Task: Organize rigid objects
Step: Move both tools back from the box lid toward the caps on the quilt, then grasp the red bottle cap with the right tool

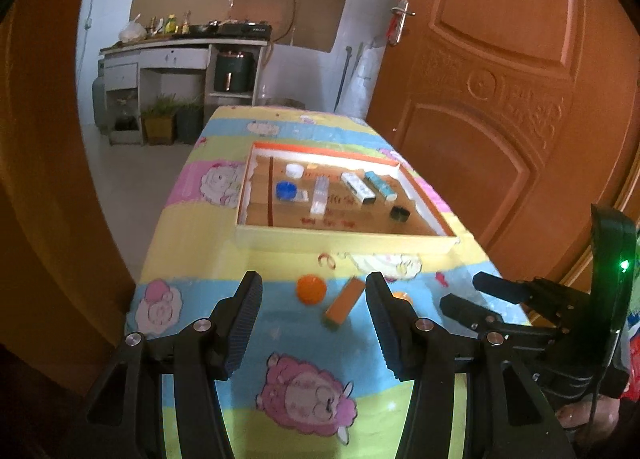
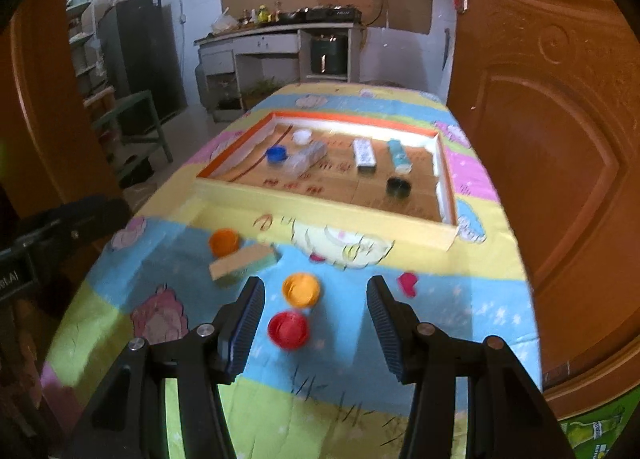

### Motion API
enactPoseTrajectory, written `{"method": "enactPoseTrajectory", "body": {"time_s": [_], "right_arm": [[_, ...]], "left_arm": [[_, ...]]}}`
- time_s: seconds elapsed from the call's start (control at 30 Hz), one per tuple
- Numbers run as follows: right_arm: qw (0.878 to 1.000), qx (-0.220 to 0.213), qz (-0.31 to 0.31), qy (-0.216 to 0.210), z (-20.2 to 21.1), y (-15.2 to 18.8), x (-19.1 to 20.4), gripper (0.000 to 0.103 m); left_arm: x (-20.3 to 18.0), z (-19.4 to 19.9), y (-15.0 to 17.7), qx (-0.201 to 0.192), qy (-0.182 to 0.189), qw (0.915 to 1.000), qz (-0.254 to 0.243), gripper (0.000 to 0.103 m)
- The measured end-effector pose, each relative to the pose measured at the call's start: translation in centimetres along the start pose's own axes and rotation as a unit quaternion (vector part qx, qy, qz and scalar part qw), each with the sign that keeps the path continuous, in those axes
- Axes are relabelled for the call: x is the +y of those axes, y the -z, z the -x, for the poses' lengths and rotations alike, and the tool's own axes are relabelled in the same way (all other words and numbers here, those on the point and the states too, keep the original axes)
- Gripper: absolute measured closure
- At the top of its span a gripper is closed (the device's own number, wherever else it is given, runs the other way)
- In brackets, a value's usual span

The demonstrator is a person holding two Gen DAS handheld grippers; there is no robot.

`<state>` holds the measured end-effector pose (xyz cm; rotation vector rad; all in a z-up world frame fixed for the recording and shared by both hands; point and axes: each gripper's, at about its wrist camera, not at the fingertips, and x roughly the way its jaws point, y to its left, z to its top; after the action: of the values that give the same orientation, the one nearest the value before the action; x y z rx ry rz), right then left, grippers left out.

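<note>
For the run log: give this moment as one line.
left hand-held gripper: open, empty | right hand-held gripper: open, empty | on cloth: orange caps, red cap, box | tray: part filled

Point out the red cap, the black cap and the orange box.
red cap (image 2: 288,329), right wrist view, open top.
black cap (image 2: 399,187), right wrist view, rim.
orange box (image 1: 345,303), left wrist view, long top face.
</note>
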<state>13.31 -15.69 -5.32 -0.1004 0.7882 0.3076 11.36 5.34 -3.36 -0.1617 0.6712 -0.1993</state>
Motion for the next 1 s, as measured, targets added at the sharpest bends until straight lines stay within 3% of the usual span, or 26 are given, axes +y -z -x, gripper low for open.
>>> {"method": "enactPoseTrajectory", "body": {"time_s": [0.37,1.0], "right_arm": [[0.999,0.031,0.006,-0.001,-3.3,2.8,1.3,0.05],[0.999,0.046,0.013,0.007,-5.9,2.7,1.8,0.05]], "left_arm": [[-0.3,-1.4,2.8,0.017,-0.006,0.9996,-0.024,0.047],[-1.1,-4.1,3.7,0.051,0.011,0.9979,-0.038,0.047]]}}
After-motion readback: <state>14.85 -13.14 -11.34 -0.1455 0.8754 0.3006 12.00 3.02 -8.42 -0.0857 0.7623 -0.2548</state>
